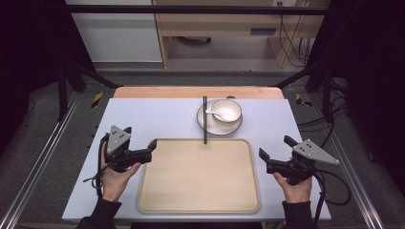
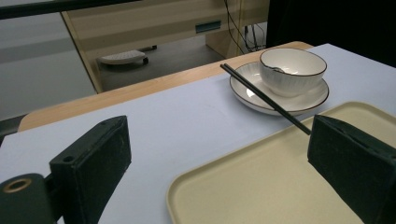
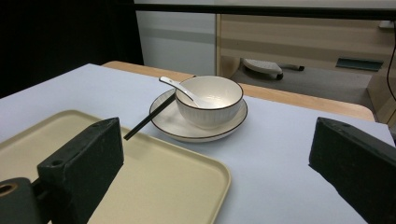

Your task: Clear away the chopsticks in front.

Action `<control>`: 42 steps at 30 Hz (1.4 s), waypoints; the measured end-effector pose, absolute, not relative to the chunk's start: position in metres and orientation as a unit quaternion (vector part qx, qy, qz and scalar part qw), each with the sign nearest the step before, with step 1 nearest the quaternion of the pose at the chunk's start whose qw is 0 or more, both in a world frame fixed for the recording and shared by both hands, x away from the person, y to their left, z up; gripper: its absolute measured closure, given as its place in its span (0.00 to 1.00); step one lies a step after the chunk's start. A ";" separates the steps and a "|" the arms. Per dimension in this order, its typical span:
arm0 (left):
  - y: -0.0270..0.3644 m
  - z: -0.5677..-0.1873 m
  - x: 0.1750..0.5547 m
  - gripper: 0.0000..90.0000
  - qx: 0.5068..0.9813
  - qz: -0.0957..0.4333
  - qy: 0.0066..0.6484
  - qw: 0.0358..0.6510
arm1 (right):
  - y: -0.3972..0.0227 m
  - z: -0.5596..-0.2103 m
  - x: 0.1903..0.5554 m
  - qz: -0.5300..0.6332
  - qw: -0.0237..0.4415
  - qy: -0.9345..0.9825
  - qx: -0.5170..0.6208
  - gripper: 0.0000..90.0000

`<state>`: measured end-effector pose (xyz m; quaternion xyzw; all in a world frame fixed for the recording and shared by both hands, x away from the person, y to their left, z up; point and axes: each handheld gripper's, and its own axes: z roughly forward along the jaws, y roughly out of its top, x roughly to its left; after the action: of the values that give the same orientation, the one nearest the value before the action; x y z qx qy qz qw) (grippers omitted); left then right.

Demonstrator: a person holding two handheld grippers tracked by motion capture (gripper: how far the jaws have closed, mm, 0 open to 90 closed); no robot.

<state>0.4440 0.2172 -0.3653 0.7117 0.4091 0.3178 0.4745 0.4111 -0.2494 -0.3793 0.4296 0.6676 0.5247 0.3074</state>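
Observation:
A beige tray (image 1: 198, 191) lies empty at the middle of the table. Behind its far rim stands a white plate (image 1: 206, 125) carrying a white bowl (image 1: 227, 112) with a white spoon (image 1: 210, 111) in it. Black chopsticks (image 1: 205, 121) lie across the plate's left edge, their near ends resting on the tray's far rim. My left gripper (image 1: 141, 137) is open at the tray's far left corner. At the tray's right side, my right gripper (image 1: 275, 147) is open too. Nothing is held between either pair of jaws. The bowl (image 2: 292, 70) and chopsticks (image 2: 261, 95) lie ahead of the left gripper (image 2: 219, 140); the bowl (image 3: 210, 105) lies ahead of the right gripper (image 3: 219, 135).
A pale blue mat (image 1: 143, 114) covers the table, with a wooden edge (image 1: 191, 92) showing at the far side. Black frame bars and cables stand at both sides. Wooden furniture (image 1: 224, 24) is on the floor beyond the table.

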 end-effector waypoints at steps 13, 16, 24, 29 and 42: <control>0.176 -0.353 0.473 0.07 0.714 0.304 0.395 0.492 | -0.248 -0.378 0.410 0.524 0.311 0.667 0.428 0.04; 0.166 -0.353 0.480 0.07 0.718 0.299 0.392 0.492 | -0.248 -0.379 0.410 0.523 0.310 0.667 0.430 0.04; 0.140 -0.364 0.499 0.08 0.735 0.285 0.383 0.482 | -0.251 -0.379 0.411 0.524 0.312 0.665 0.432 0.04; 0.127 -0.376 0.510 0.08 0.746 0.277 0.382 0.469 | -0.251 -0.379 0.411 0.524 0.311 0.665 0.432 0.04; 0.097 -0.404 0.544 0.09 0.771 0.255 0.389 0.436 | -0.254 -0.379 0.411 0.525 0.311 0.662 0.436 0.04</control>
<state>0.5443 0.0967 -0.4043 0.7706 0.3887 0.2554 0.4357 0.4114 -0.2538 -0.3789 0.4362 0.6616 0.5250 0.3105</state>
